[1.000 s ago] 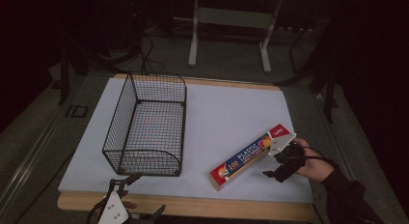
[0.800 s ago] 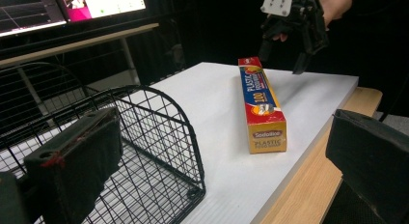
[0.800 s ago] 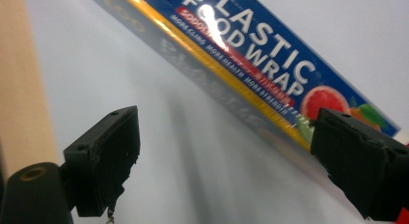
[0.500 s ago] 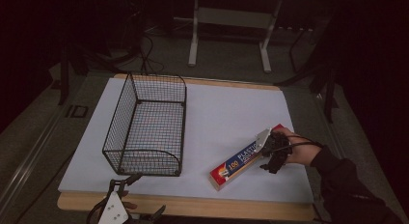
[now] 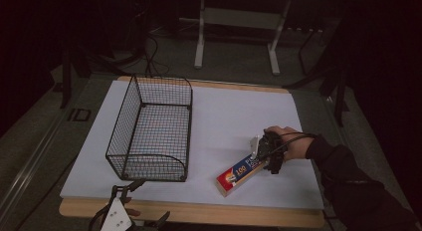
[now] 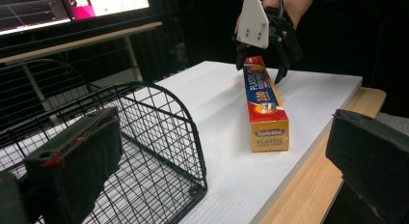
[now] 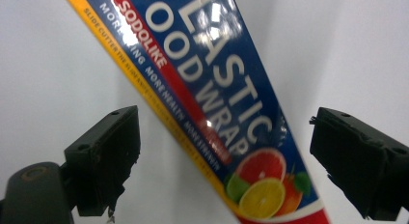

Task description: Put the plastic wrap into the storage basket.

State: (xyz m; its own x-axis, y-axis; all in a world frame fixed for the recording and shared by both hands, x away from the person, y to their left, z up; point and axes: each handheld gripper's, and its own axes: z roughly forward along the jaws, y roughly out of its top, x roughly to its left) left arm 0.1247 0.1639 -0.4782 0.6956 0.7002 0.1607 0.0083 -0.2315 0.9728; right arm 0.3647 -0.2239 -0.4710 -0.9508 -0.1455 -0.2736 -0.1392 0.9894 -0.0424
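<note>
A long blue, red and yellow plastic wrap box (image 5: 238, 173) lies flat on the white table top, angled toward the front edge. My right gripper (image 5: 266, 155) hangs over the box's far end, open, with one jaw on each side of it. In the right gripper view the box (image 7: 217, 89) runs diagonally between the two spread jaws, apart from both. My left gripper (image 5: 147, 203) sits at the table's front edge, open and holding nothing. In the left gripper view the box (image 6: 264, 105) lies ahead, with the right gripper (image 6: 260, 69) over its far end.
A black wire basket (image 5: 152, 131) stands on the left half of the white board (image 5: 224, 111), with nothing in it; its rounded near end (image 6: 159, 137) is close to my left jaw. The wooden table edge (image 6: 308, 185) runs along the front. Desk legs and cables lie beyond.
My right gripper has moved left from beside the box's far end to over it, jaws now straddling the box. The box has shifted slightly. The left gripper has not moved.
</note>
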